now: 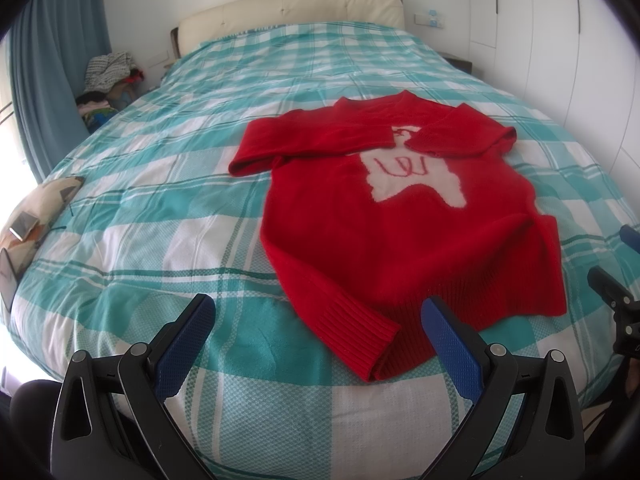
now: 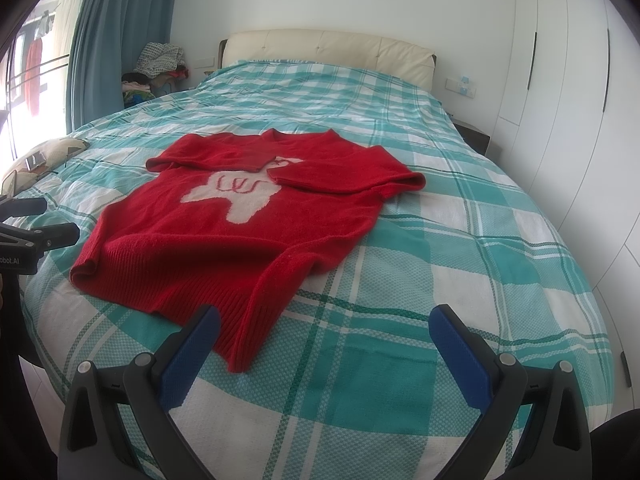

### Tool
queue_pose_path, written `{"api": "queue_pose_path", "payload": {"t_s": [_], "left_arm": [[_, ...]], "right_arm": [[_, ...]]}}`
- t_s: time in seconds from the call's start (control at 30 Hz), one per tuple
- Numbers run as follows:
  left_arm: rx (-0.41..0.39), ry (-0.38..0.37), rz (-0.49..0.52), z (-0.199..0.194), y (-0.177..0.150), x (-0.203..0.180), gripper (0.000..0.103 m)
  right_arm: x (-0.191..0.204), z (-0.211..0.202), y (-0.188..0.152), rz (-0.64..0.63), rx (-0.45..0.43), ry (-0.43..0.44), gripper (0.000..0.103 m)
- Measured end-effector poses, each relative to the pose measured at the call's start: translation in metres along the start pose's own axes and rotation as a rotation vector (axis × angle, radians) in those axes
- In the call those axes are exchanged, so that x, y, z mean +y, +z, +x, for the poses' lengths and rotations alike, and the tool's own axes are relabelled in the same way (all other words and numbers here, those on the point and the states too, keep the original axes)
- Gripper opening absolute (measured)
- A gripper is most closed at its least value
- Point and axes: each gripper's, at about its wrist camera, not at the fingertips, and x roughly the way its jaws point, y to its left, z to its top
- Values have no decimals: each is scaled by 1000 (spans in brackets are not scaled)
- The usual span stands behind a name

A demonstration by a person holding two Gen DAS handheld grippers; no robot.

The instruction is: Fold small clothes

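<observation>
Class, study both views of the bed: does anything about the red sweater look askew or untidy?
Yes. The red sweater lies at an angle to the checked bedspread. Both sleeves are folded across the chest, partly covering the white animal motif, and the hem is rumpled at one corner.

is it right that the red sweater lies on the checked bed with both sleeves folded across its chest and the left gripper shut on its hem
Not quite. The left gripper is open and holds nothing, as the left wrist view shows. The red sweater does lie on the checked bed, both sleeves folded across its chest.
</observation>
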Motion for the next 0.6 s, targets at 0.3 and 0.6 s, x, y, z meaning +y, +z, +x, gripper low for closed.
{"api": "queue_pose_path", "payload": {"t_s": [0.3,0.6], "left_arm": [[1,0,0,0,0,0,103],[68,-49,-122,4,-11,19,103]], "right_arm": [[2,0,0,-3,1,1,103],[1,0,1,-15,-6,-29,103]]}}
